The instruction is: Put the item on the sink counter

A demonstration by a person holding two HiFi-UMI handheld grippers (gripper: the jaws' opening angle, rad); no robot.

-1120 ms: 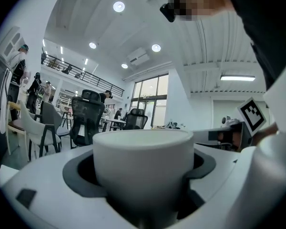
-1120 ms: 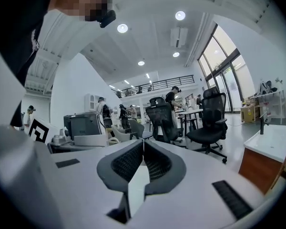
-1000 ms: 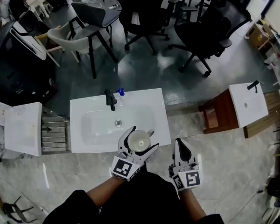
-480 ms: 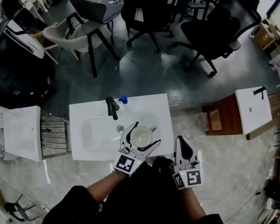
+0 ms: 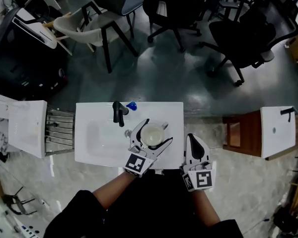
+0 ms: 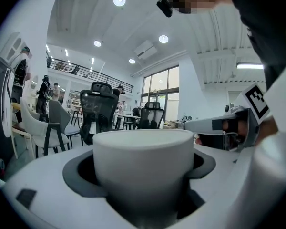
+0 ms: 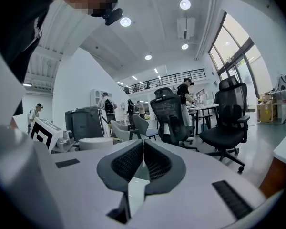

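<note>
A white cup (image 5: 152,134) (image 6: 144,168) sits between the jaws of my left gripper (image 5: 156,132), which is shut on it. In the head view the cup is held over the right part of the white sink counter (image 5: 174,117), close to the basin's right side. The cup also shows at the left of the right gripper view as a white cup (image 7: 96,143). My right gripper (image 5: 193,144) (image 7: 142,144) is shut with nothing in it, just off the counter's front right corner.
A black tap (image 5: 118,112) and a small blue object (image 5: 131,105) stand at the counter's back edge. A metal rack (image 5: 59,131) and another white counter (image 5: 21,128) lie to the left. Chairs (image 5: 97,21) stand beyond on the dark floor.
The left gripper with the cup has moved a little forward and right over the counter. The head view has shifted, so the sink sits lower in frame. The right gripper stays shut.
</note>
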